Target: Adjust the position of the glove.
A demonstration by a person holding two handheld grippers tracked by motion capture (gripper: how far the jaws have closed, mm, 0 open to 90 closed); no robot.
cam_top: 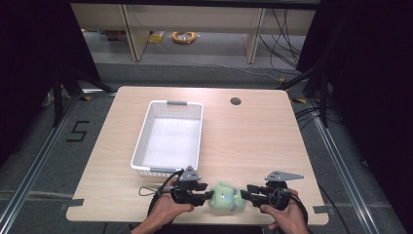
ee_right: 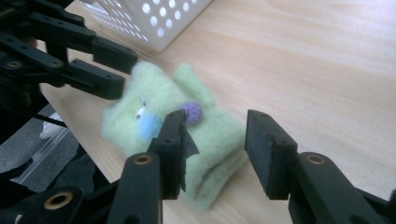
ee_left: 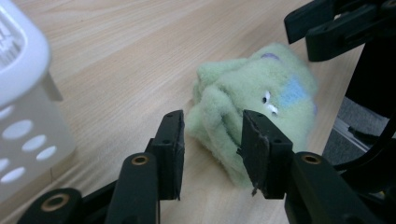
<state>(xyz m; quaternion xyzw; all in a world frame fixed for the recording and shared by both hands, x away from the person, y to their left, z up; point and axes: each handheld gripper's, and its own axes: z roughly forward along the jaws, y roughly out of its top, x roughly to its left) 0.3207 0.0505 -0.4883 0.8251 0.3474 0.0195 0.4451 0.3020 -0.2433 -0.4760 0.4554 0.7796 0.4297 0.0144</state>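
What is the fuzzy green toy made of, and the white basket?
The green toy looks like soft fleece or plush: its surface is fuzzy and folds into thick soft rolls. The white basket looks like hard, smooth plastic: its walls are stiff, slightly shiny, and punched with neat round holes.

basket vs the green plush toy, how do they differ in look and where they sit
The white basket is rigid plastic with perforated walls and holds nothing; the green plush toy is soft and fuzzy, with blue and purple patches. The basket is much larger and sits mid-table; the toy lies at the near edge, between the left gripper and right gripper, both open. Both rest on the wooden table.
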